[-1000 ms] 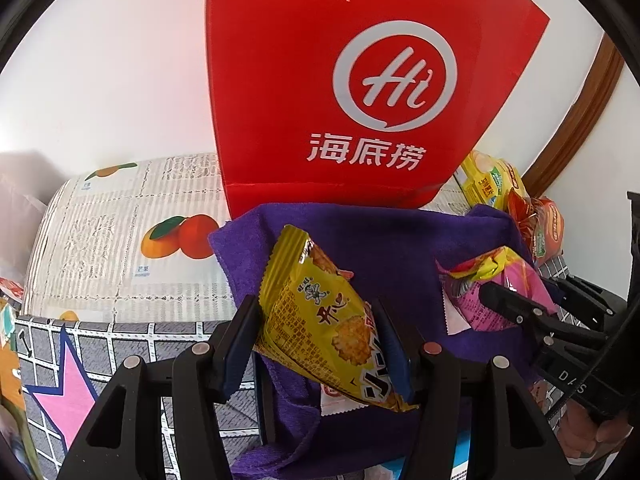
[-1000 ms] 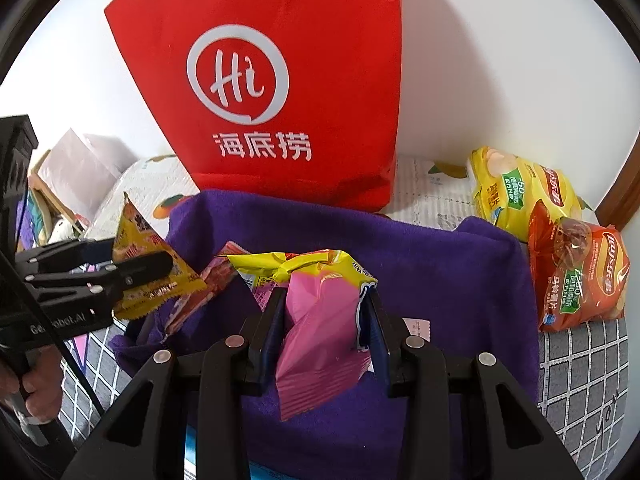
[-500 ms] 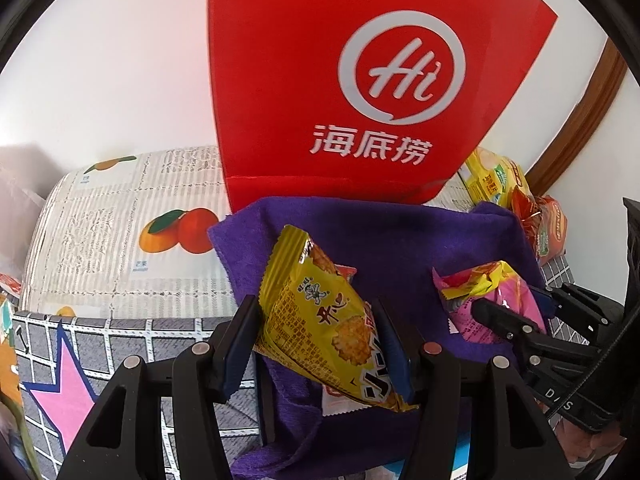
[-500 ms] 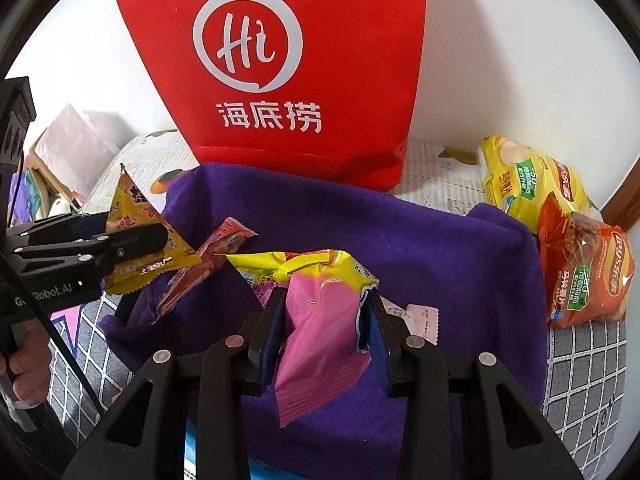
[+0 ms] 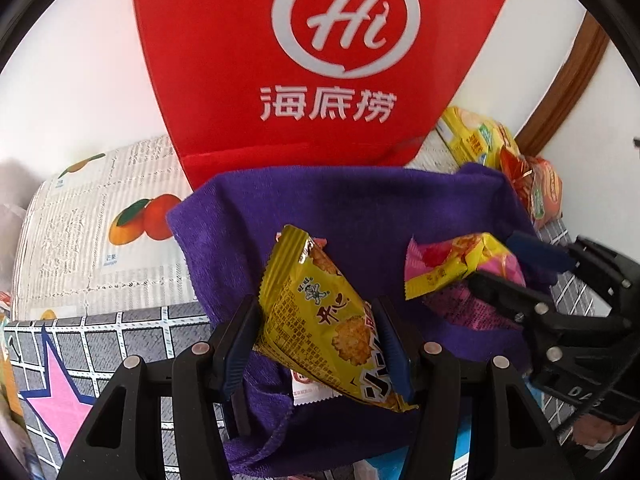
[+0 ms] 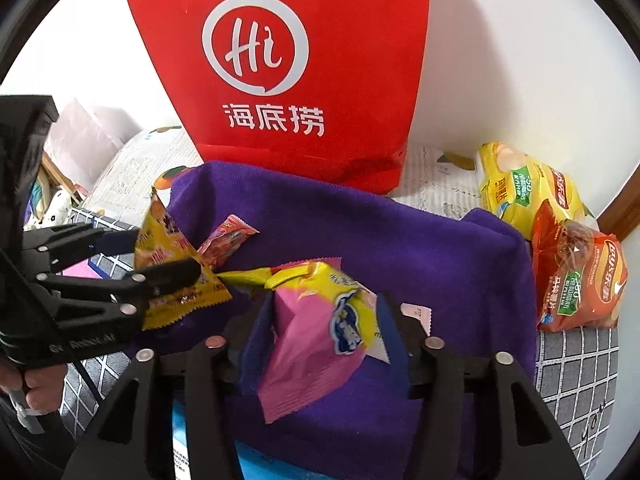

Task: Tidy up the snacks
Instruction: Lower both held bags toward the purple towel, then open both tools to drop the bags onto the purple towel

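The left hand-held gripper (image 5: 316, 344) is clamped on a yellow cracker packet (image 5: 332, 320), its blue-padded jaws pressing both sides and holding the packet tilted over the left part of a purple towel (image 5: 360, 208). The right hand-held gripper (image 6: 324, 344) has its jaws opening around a pink and yellow snack packet (image 6: 316, 332), which still sits between them above the middle of the towel; the gaps at the pads are slight. A small red wrapper (image 6: 226, 240) lies on the towel beside the left hand-held gripper. Behind the towel stands a red paper bag (image 6: 288, 64) against the wall. To the right, off the towel, a yellow chip bag (image 6: 524, 188) and an orange chip bag (image 6: 580, 280) lie touching on the checked surface (image 6: 572, 368).
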